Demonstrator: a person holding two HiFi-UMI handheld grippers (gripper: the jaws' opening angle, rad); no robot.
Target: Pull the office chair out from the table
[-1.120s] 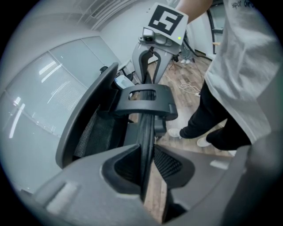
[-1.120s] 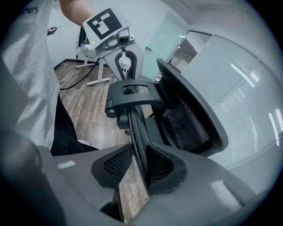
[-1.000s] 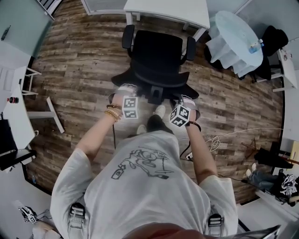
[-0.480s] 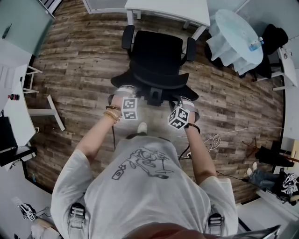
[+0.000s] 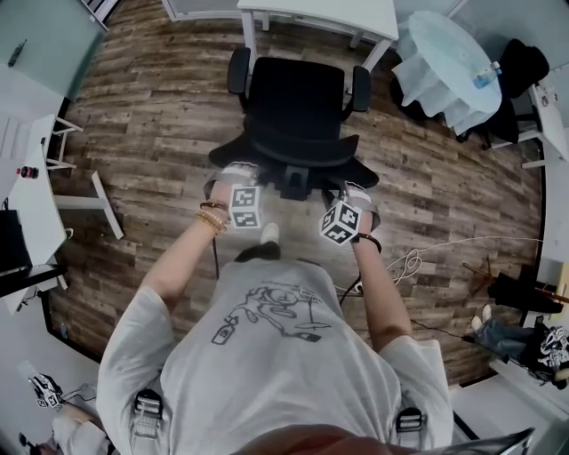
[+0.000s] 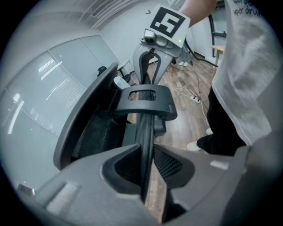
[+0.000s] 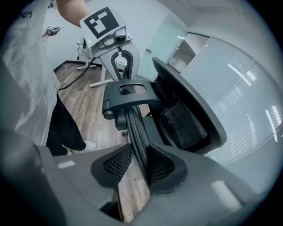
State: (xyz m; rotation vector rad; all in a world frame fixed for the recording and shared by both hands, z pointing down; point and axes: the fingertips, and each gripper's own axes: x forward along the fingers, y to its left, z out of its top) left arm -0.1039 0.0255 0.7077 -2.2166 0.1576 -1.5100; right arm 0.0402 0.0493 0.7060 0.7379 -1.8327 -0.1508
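We found the left gripper [image 6: 146,176] and right gripper [image 7: 142,167] jaws both clamped on the backrest rim [image 5: 293,163], which ran crosswise between them. The office chair [image 5: 298,102] stood ahead of us, just off the surface [image 5: 320,13].

On the person's grey T-shirt [image 6: 247,66], at one o'clock in the left gripper view, dark print [image 6: 242,10] cut off by the frame edge reads roughly "uper dru"; at eleven o'clock in the right gripper view, letters [image 7: 25,14] on the shirt end in "hers"; in the head view the chest print [image 5: 267,313] is too small to read
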